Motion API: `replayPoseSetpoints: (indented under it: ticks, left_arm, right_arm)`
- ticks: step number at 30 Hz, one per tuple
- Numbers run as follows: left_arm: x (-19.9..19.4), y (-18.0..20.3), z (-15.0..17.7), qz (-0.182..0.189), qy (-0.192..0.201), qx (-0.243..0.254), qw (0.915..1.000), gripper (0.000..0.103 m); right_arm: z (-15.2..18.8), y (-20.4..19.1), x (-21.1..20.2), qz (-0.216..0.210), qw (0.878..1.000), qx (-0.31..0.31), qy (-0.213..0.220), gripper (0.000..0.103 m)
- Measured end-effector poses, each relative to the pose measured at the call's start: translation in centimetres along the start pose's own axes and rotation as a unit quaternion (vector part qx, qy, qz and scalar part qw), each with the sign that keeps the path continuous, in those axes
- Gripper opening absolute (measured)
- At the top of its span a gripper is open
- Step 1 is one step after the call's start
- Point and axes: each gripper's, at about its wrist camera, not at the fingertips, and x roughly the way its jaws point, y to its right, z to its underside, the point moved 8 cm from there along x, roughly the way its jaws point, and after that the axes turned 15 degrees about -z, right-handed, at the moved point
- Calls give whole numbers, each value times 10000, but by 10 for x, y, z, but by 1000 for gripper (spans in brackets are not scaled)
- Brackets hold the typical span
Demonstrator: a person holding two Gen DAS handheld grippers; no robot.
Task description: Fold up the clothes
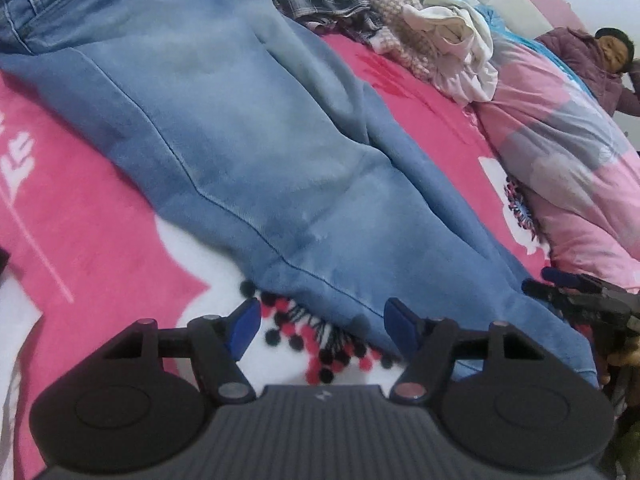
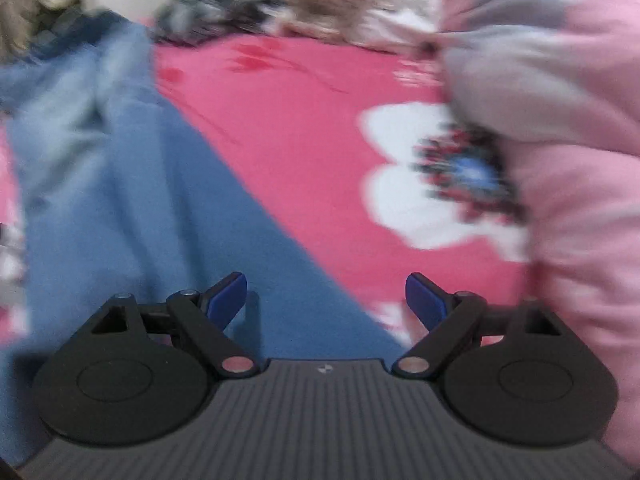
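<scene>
Open stretch of pink bedspread [image 2: 288, 152] between the jeans [image 1: 224, 128] and the rolled quilt [image 1: 560, 152]. Blocked along the right by that quilt, at the far end by a heap of clothes [image 1: 360, 12]. Beyond the quilt, a person [image 1: 600, 64].

Light is soft, even and fairly dim indoors; no hard shadows, no glare. Source cannot be told.

Left wrist view: mostly sharp. The faded blue denim jeans [image 1: 224, 128] show seams and stitching clearly; the heap of crumpled checked and white clothes [image 1: 360, 12] is readable. Slight smear low on the pink flowered bed cover [image 1: 80, 240].

Right wrist view: heavy motion blur. The jeans [image 2: 120, 200], the pink-and-grey patterned quilt [image 2: 560, 120] and the far clothes are streaked.

Both views: fisheye bending, dark corners. A faint shadow lies beside the near black gripper body [image 2: 324, 420], which is itself crisp.
</scene>
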Motion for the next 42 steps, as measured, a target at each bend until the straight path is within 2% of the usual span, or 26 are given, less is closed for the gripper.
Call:
replayPoseSetpoints:
  ticks: [1, 2, 5, 7, 8, 9, 11, 13, 14, 15, 17, 20, 22, 24, 27, 29, 31, 34, 37, 38, 40, 41, 42]
  left_arm:
    - [3, -2, -1, 27, 6, -25, 10000, 66]
    - [5, -6, -2, 23, 8, -58, 10000, 64]
    - [11, -14, -5, 60, -7, -168, 9998, 63]
    - [12, -15, -5, 112, -6, -204, 9997, 63]
    - [12, -15, -5, 127, 10, -204, 9997, 63]
    - [12, -15, -4, 141, 25, -203, 9997, 63]
    - [13, -15, -4, 171, 55, -202, 9996, 64]
    - [12, -14, -3, 170, 88, -213, 9996, 64]
    - [10, -14, -2, 148, 110, -222, 9996, 64]
    - [9, -13, -2, 128, 125, -228, 9996, 64]
    - [8, -11, -1, 102, 189, -264, 9994, 65]
    - [7, -10, 0, 42, 247, -307, 9992, 65]
    - [6, -9, 0, -9, 266, -302, 9992, 65]
    - [4, -9, 1, -50, 264, -263, 9993, 65]
    - [3, -10, 3, -115, 239, -170, 9995, 65]
    - [1, -12, 3, -142, 256, -110, 9995, 65]
    - [-1, -14, 2, -142, 269, -100, 9995, 65]
    - [-2, -17, 3, -76, 253, -141, 9996, 65]
    - [-3, -18, 4, -32, 248, -127, 9996, 65]
    - [-3, -19, 5, 2, 238, -134, 9996, 65]
    - [-2, -23, 5, 70, 230, -219, 9995, 65]
    - [-2, -23, 4, 121, 226, -270, 9993, 66]
    - [-2, -23, 4, 173, 222, -323, 9991, 66]
  right_arm:
    - [0, -9, -1, -234, 9997, -116, -25, 87]
    - [1, -16, -4, -285, 9992, -266, -79, 87]
    - [18, -25, -15, -37, 9960, -749, -484, 85]
    - [30, -31, -22, 139, 9912, -1070, -761, 79]
    - [35, -34, -26, 226, 9881, -1230, -899, 71]
    - [43, -34, -31, 308, 9843, -1349, -1095, 68]
    - [59, -36, -37, 360, 9780, -1503, -1400, 66]
    - [77, -39, -38, 327, 9729, -1556, -1677, 58]
    - [86, -40, -35, 337, 9704, -1559, -1816, 37]
    - [87, -39, -37, 377, 9717, -1515, -1775, 16]
    - [87, -38, -41, 466, 9754, -1413, -1629, 3]
    - [64, -32, -71, 890, 9839, -1235, -937, 2]
    - [37, -27, -103, 728, 9946, -704, -234, 2]
    - [8, -23, -136, 401, 9979, -172, 471, 2]
    - [-39, -16, -187, -356, 9866, 564, 1490, 2]
    - [-68, -9, -211, -548, 9776, 700, 1906, 2]
    - [-98, -2, -228, -500, 9739, 638, 2120, 2]
    - [-145, 23, -234, -153, 9739, 595, 2185, 2]
    - [-188, 57, -222, 636, 9751, 335, 2098, 2]
    - [-199, 71, -212, 1002, 9753, 329, 1943, 5]
    - [-205, 101, -191, 1533, 9729, 513, 1655, 30]
    - [-203, 110, -189, 1607, 9704, 712, 1654, 52]
    - [-200, 117, -188, 1661, 9676, 915, 1668, 61]
